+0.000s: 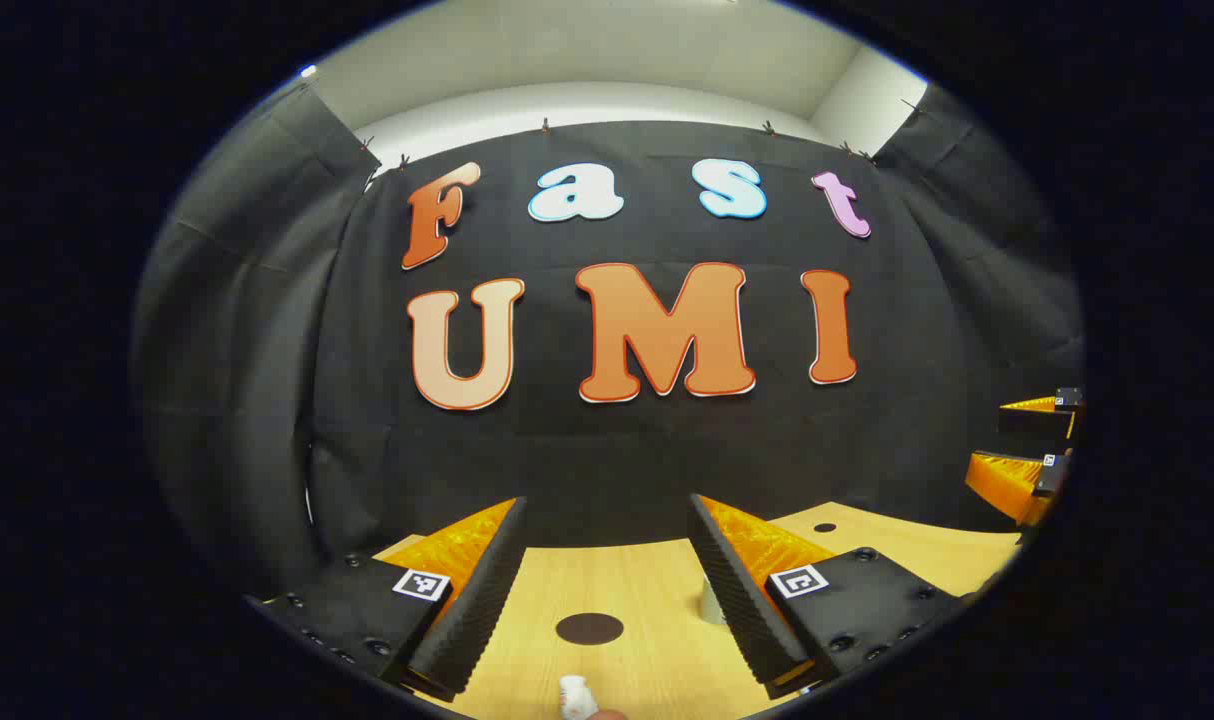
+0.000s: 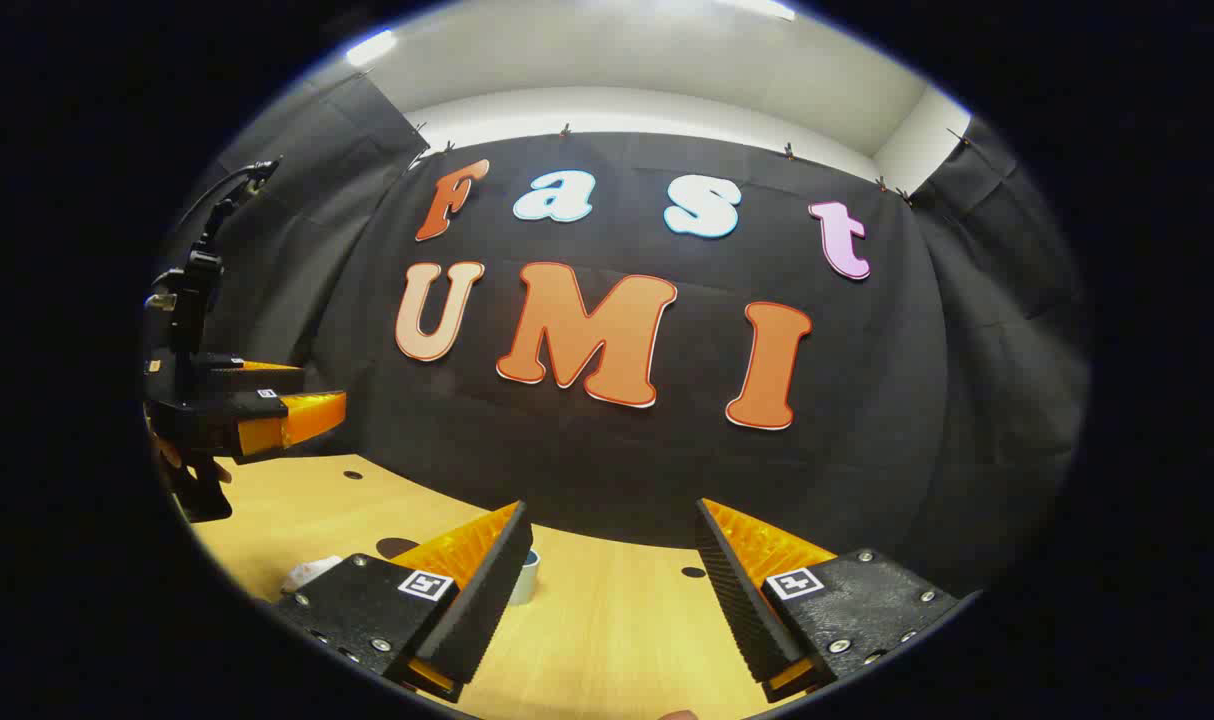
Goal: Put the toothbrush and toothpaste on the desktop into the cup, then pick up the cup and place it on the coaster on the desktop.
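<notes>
Hovering above bench (image 1: 627, 580), left claw (image 1: 607, 590) stood spread wide, empty. Right claw (image 2: 612, 590) likewise apart, nothing held. Cup (image 1: 710, 603) sat just behind left claw's right finger; dark round coaster (image 1: 589, 628) lay between fingers. White item (image 1: 573, 692), possibly toothpaste, lay below claw, near lens; toothbrush not identifiable. Judged opening step: nothing grasped yet. Next move called for lowering onto white item.

The left gripper (image 1: 607, 585) has two wedge-shaped fingers with ribbed inner faces, each bolted to a black plate studded with round screws and carrying a small square black-and-white marker. The right gripper (image 2: 612, 590) is built the same way, with identical plates, screws and markers. Seen from the right gripper view, the left gripper's body is black, with a thin black cable (image 2: 229, 190) arching from its top.
</notes>
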Demonstrator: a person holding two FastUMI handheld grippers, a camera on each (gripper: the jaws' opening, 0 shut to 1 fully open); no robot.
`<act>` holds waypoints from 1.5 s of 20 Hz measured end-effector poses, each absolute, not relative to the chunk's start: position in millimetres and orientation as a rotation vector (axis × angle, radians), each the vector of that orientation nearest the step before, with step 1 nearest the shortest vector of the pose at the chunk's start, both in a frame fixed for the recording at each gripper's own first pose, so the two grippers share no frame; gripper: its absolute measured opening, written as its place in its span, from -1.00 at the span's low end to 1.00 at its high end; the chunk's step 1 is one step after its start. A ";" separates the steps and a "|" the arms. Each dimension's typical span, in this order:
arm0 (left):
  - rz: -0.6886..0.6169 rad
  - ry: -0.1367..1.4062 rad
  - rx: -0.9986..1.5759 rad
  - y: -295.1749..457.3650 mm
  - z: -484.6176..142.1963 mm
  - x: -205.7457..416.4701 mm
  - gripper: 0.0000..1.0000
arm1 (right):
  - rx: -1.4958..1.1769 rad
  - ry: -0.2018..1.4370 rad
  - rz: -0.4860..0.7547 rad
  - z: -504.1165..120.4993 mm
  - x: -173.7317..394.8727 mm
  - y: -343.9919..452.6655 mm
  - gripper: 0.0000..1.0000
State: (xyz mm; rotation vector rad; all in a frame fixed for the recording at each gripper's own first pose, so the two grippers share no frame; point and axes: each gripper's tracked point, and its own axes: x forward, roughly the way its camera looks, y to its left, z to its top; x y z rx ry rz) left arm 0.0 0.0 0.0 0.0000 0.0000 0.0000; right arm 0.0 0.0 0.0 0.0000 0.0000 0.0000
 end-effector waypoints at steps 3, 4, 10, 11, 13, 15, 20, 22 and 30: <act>0.011 0.015 -0.031 25.7 -13.8 -1.7 1.00 | 0.030 0.001 0.001 -2.8 5.8 9.8 0.95; 0.005 0.015 -0.035 28.1 -16.5 -0.5 0.97 | 0.038 0.003 -0.001 -5.0 8.5 14.1 0.96; -0.037 0.011 -0.083 34.7 -35.3 20.1 1.00 | 0.011 0.033 -0.038 -30.1 33.6 30.9 1.00; -0.040 0.014 -0.083 37.7 -40.0 25.1 1.00 | 0.014 0.044 -0.035 -35.4 39.5 36.9 0.96; -0.047 0.022 -0.068 40.4 -48.4 35.0 0.99 | 0.019 0.068 -0.029 -44.0 51.2 46.2 0.95; -0.055 0.033 -0.052 37.9 -55.9 44.8 0.99 | 0.020 0.079 -0.021 -47.0 62.5 55.7 0.96; -0.029 0.062 -0.021 38.4 -62.3 53.2 1.00 | -0.029 0.102 0.012 -43.8 76.4 73.2 0.96; -0.031 0.082 -0.034 32.8 -64.4 49.3 1.00 | -0.047 0.104 0.024 -38.6 73.4 76.9 0.96; 0.017 0.123 -0.031 48.1 -57.9 11.5 1.00 | 0.012 0.236 0.101 -50.2 33.7 94.9 0.96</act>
